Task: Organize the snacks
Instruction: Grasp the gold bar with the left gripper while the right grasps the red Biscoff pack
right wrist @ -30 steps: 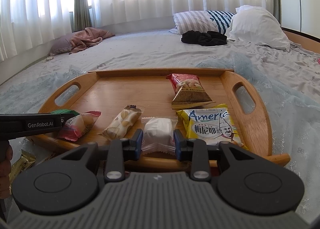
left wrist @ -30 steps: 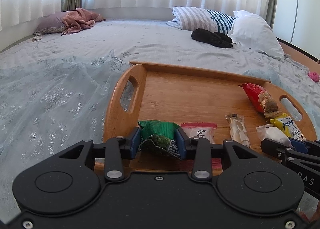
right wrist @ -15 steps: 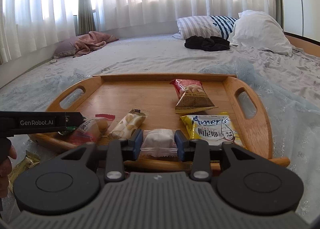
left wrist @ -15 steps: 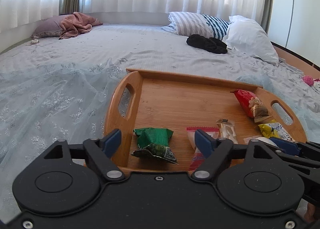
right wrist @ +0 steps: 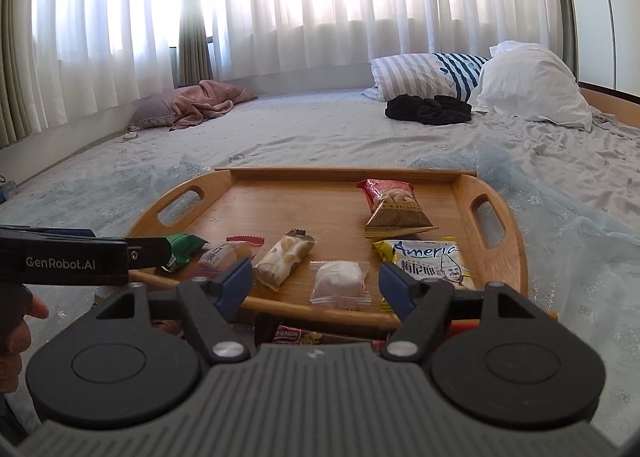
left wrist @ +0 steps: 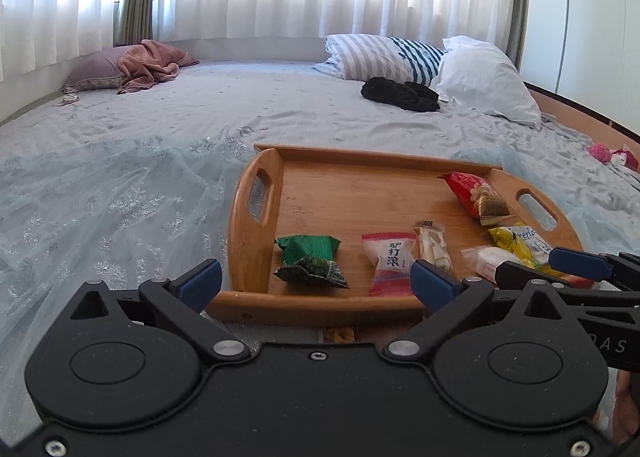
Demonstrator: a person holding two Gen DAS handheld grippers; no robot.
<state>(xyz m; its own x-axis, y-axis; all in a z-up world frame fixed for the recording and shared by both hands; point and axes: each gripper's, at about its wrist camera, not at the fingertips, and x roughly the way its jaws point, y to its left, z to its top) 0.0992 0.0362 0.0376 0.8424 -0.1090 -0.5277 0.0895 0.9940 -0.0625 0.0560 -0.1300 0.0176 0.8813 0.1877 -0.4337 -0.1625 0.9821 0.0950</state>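
Note:
A wooden tray on the bed holds a row of snacks. The green packet lies at its near left corner, just ahead of my left gripper, whose jaws are opening wide with no pad touching it. The clear-wrapped white snack lies by the tray's front rim. My right gripper is opening around it, pads apart from it. Also on the tray are a pink-white packet, a beige bar, a yellow packet and a red packet.
More snack packets lie on the bed under the tray's front edge. A hand holds the left gripper's handle. Far back lie pillows, a black garment and a pink blanket. Curtains close off the back.
The left gripper let go of the green packet and the right one of the white snack. Both sets of jaws spread, and both grippers drew back and slightly up from the tray.

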